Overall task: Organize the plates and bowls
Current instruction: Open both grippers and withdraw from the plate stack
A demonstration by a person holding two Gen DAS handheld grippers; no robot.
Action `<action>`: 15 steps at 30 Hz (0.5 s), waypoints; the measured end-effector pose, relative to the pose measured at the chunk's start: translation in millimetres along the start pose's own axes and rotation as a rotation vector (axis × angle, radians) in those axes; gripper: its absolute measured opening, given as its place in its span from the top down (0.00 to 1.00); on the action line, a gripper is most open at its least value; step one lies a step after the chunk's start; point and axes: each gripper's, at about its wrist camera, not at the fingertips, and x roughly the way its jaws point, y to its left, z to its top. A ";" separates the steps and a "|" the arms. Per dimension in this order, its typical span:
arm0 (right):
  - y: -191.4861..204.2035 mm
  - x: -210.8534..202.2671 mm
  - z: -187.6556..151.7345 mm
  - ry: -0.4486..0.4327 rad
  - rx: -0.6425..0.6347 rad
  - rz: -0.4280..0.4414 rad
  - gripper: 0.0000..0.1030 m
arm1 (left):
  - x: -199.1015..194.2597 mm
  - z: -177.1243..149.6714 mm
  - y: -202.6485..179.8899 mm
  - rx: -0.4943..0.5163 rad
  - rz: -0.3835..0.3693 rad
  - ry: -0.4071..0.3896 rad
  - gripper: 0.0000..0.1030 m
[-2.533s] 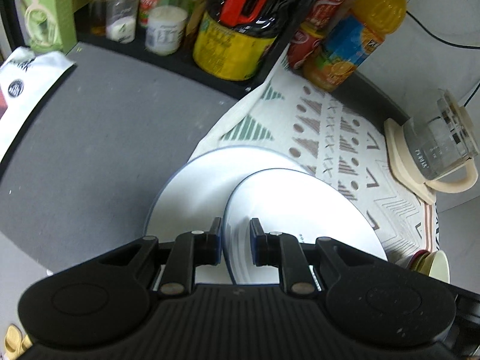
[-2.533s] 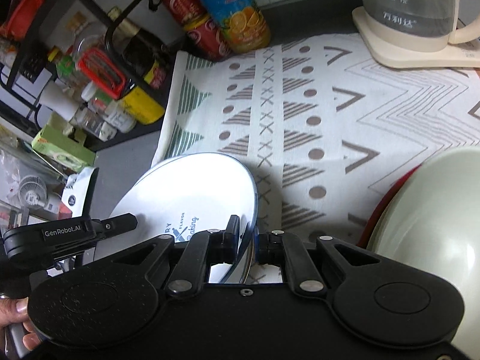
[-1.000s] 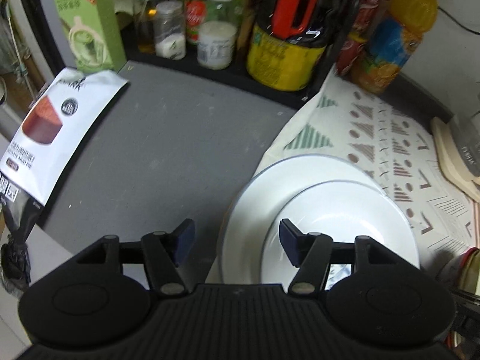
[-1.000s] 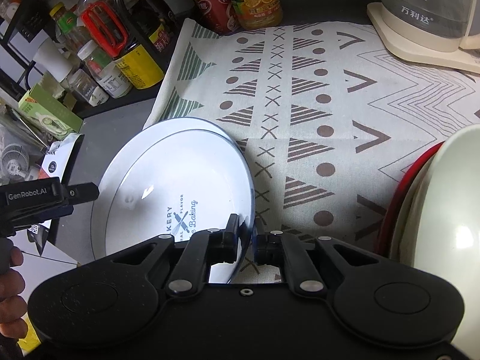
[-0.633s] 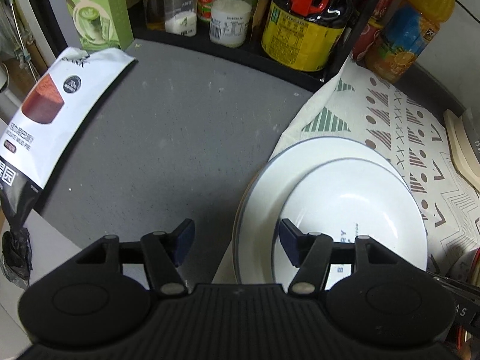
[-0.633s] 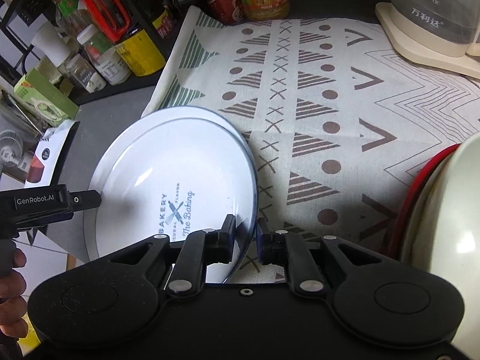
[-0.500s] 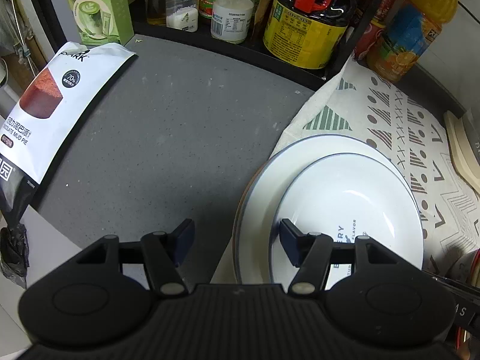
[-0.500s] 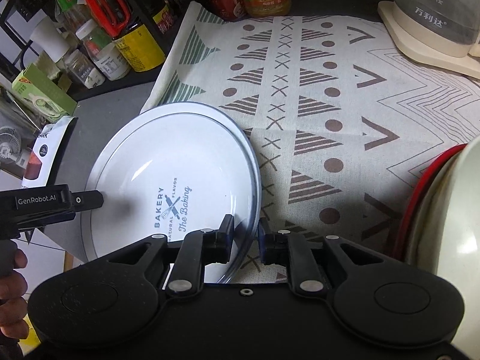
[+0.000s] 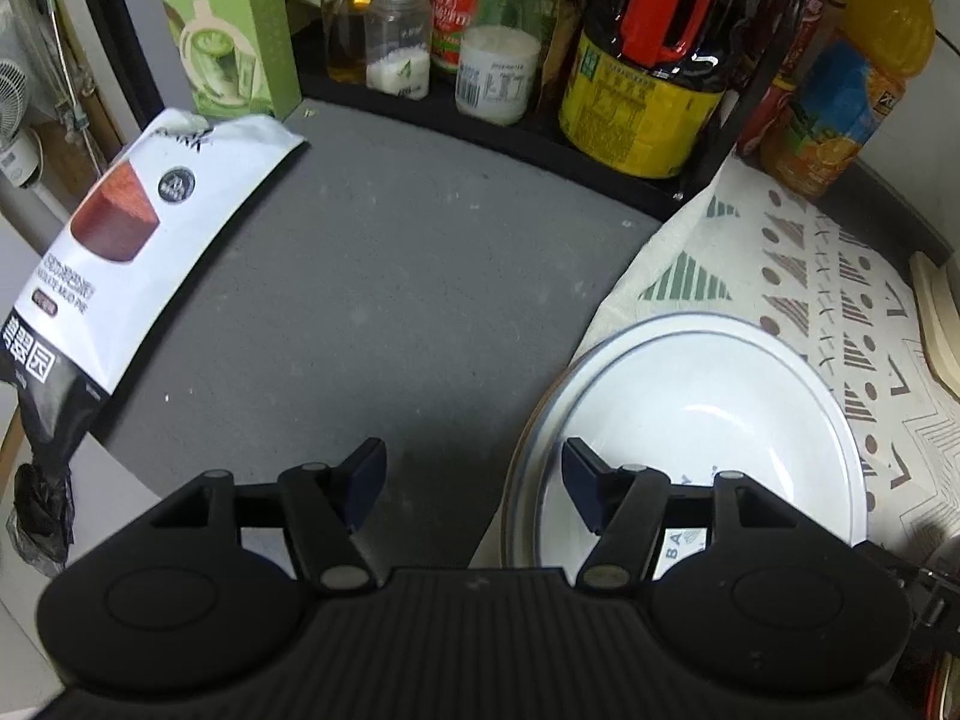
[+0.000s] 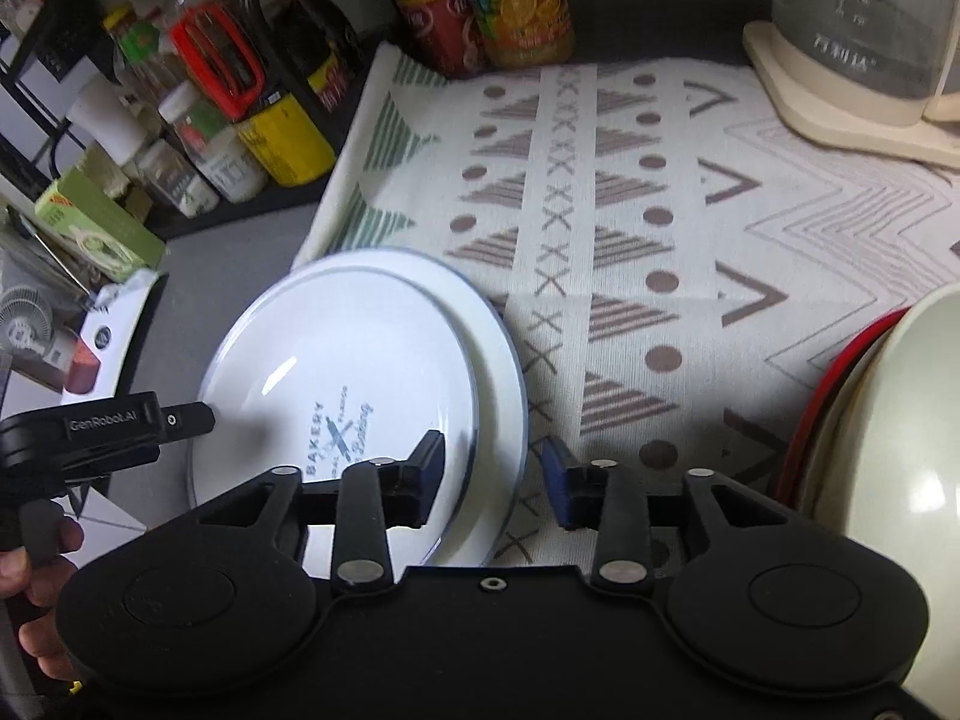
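A small white plate [image 10: 336, 348] printed BAKERY lies on a larger white plate [image 10: 504, 360] at the left edge of the patterned cloth. My right gripper [image 10: 492, 456] straddles the near right rims of both. Its jaws are opening and the pads stand clear of the rims. In the left wrist view the same small plate [image 9: 708, 420] rests on the large plate [image 9: 534, 420]. My left gripper [image 9: 474, 474] is open, its jaws opening a little. One finger hangs over the grey counter, the other over the plates' left rim, and it holds nothing.
A cream bowl [image 10: 888, 480] nested in a red one [image 10: 840, 360] sits close on the right. A glass kettle [image 10: 864, 30] stands far right. Bottles and jars [image 9: 642, 90] line the black rack behind. A snack bag [image 9: 120, 252] lies on the grey counter [image 9: 390, 300].
The right jaws spread and let go of the small plate, which settled from tilted to flat on the large plate. The left gripper let go of its plate earlier and has stayed open.
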 end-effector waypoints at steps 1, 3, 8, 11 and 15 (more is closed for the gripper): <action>0.1 -3.8 0.3 -0.013 0.000 0.001 0.56 | -1.9 1.2 -0.9 0.003 -0.008 -0.003 0.39; 0.8 -10.4 1.0 -0.035 -0.003 0.004 0.53 | -5.6 2.9 -3.2 0.007 -0.017 -0.007 0.39; 1.1 -29.6 0.5 -0.098 -0.012 -0.004 0.46 | -16.3 4.8 -13.0 0.027 -0.033 -0.025 0.39; -1.2 -43.2 -0.4 -0.135 -0.007 -0.010 0.42 | -26.6 5.4 -22.6 0.047 -0.056 -0.042 0.39; -7.5 -63.9 -1.5 -0.207 0.012 -0.041 0.35 | -40.7 5.1 -40.4 0.084 -0.096 -0.067 0.39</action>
